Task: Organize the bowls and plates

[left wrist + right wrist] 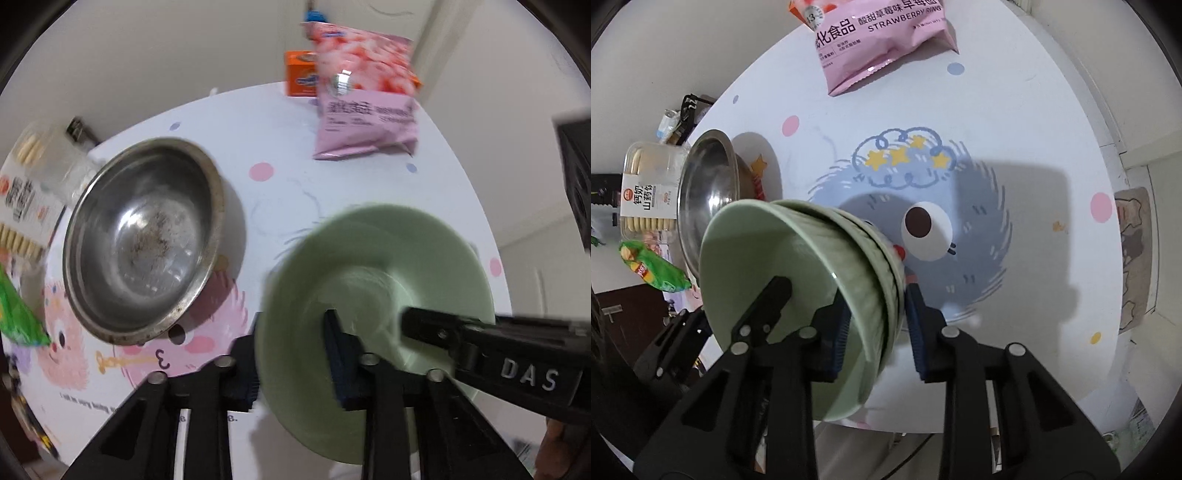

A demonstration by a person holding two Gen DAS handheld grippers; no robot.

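While the green bowls (798,266) hang tilted just above the worktop (1034,110), nested one inside another with their open side turned to the left of the right wrist view, both tools reach down to them. The left tool (291,332) is clamped on the near rim of the green bowls, one finger outside the wall and the other inside the hollow. The right tool (879,295) straddles the opposite wall of the green bowls: one pad sits inside the inner bowl, the other just outside the outer bowl. A thin gap shows beside that outer pad, so its jaws look slack rather than pressing.

Seen from the left wrist, a steel bowl (144,240) stands upright on the worktop just left of the green bowls, close but apart from them, its bottom speckled with brown marks. Beyond the green bowls, at the far edge, lies a pink snack bag (365,99), and an orange box (299,74) stands behind it. Left of the green bowls, past the steel bowl, are a clear biscuit tub (646,184) and a green crisp bag (653,269). Under the green bowls the worktop carries cartoon prints, pink on one side and blue on the other.
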